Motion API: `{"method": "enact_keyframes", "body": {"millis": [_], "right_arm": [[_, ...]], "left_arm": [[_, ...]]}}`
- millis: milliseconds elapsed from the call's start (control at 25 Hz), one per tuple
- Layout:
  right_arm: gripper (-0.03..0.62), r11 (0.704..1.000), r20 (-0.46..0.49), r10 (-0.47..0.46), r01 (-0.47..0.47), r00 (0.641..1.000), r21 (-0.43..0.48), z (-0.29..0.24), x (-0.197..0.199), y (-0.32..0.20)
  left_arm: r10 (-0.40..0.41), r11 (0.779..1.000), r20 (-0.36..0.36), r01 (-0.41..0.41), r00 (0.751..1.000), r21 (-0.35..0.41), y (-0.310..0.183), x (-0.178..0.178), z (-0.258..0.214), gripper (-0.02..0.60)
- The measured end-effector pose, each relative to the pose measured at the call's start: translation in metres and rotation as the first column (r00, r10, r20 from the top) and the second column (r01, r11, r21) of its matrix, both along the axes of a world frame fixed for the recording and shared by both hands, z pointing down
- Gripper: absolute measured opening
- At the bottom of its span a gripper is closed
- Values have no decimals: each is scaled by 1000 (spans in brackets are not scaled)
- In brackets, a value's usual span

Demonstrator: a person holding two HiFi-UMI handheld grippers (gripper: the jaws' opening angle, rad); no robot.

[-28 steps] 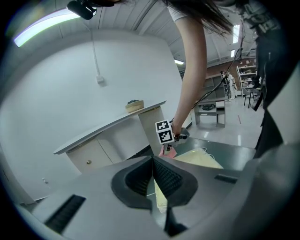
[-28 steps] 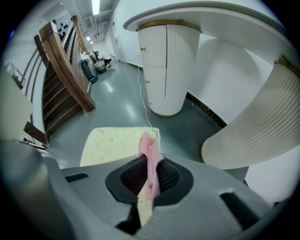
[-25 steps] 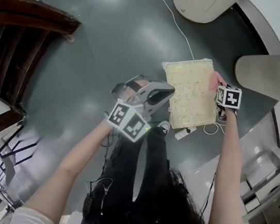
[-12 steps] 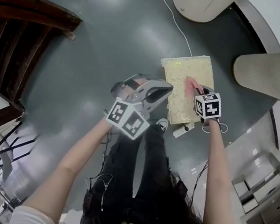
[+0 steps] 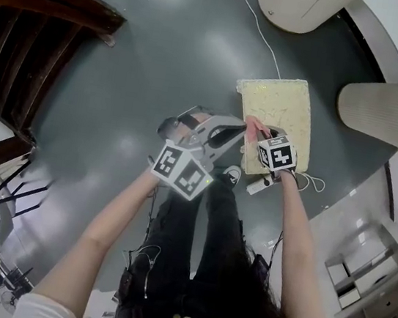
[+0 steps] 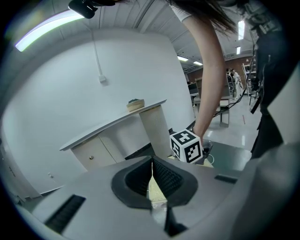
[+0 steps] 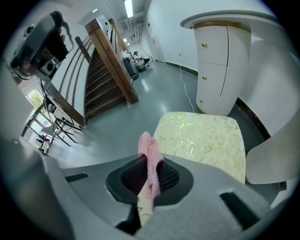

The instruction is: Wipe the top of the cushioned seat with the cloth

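The cushioned seat [image 5: 275, 121] is a pale yellow square with a gold leaf pattern, standing on the grey floor; it fills the middle of the right gripper view as the seat [image 7: 201, 138]. My right gripper [image 5: 254, 130] is over the seat's near left corner, shut on a pink cloth [image 7: 150, 161] that sticks up between its jaws; the cloth [image 5: 251, 125] shows as a pink tip in the head view. My left gripper [image 5: 225, 130] hovers just left of the seat, jaws shut with nothing in them [image 6: 151, 180].
A white round cabinet [image 5: 299, 7] stands beyond the seat, a white cable [image 5: 256, 31] running across the floor to it. A beige ribbed chair [image 5: 376, 111] is at the right. A dark wooden staircase [image 5: 22, 54] rises at the left.
My right gripper with the pink cloth has swept from the seat's right edge across the top to its near left corner. The left gripper has stayed put.
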State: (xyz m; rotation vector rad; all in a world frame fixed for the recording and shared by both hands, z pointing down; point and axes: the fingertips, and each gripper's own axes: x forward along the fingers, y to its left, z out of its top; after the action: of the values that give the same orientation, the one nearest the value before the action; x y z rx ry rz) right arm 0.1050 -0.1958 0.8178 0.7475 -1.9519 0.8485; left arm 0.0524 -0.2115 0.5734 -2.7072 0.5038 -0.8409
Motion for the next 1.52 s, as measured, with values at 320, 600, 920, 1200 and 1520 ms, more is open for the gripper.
{"method": "enact_keyframes", "body": {"millis": [320,600,920,1200,1520], "right_arm": [[9,997,-57,69,-71,996,-22,21,50,-3],[9,987,-136,157,-157,978,9,15,127,-19],[9,971,-196,238,-237,951,30,13,204,-21],[9,962,-207,272,-271,940,35,10,228,-8],[9,978,-91,201,-195,975,77,-17,180,16]], "left_arm": [[-12,1000,14,12,1000,-16,11,1,12,6],[-2,999,28,4,1000,-39,25,18,20,6],[26,999,32,-25,999,-37,30,46,24,6],[43,999,38,-42,998,-28,41,61,20,6],[18,1000,39,-18,999,-10,48,64,12,6]]}}
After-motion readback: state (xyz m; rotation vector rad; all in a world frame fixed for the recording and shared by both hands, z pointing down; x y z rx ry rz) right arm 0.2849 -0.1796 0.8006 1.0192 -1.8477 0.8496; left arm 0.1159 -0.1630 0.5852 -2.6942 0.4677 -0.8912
